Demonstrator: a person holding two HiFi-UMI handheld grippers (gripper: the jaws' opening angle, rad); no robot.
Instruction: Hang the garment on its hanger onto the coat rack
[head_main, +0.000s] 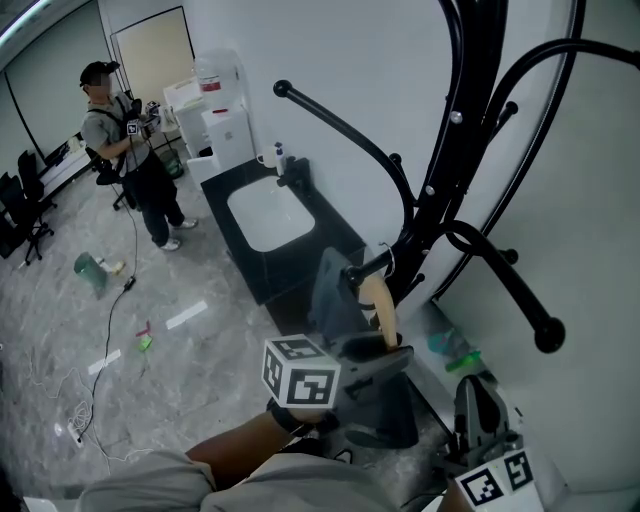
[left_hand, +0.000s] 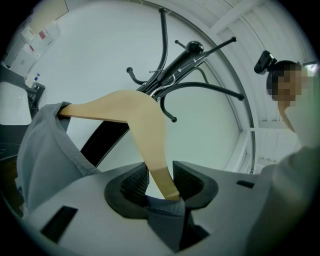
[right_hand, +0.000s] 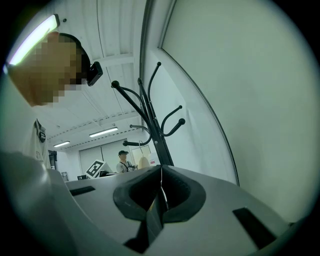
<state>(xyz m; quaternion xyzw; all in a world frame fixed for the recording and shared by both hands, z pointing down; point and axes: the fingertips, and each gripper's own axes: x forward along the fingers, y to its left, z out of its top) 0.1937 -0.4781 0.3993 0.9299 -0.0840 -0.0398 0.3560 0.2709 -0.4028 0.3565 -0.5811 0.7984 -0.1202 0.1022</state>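
My left gripper is clamped on one arm of the wooden hanger. The grey garment drapes off the hanger's left end. Hanger sits close against the coat rack, by its lower pegs; hooked or not, I can't tell. Right gripper closed tight, empty, near right.

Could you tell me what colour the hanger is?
The hanger is pale tan, clearest in the left gripper view.
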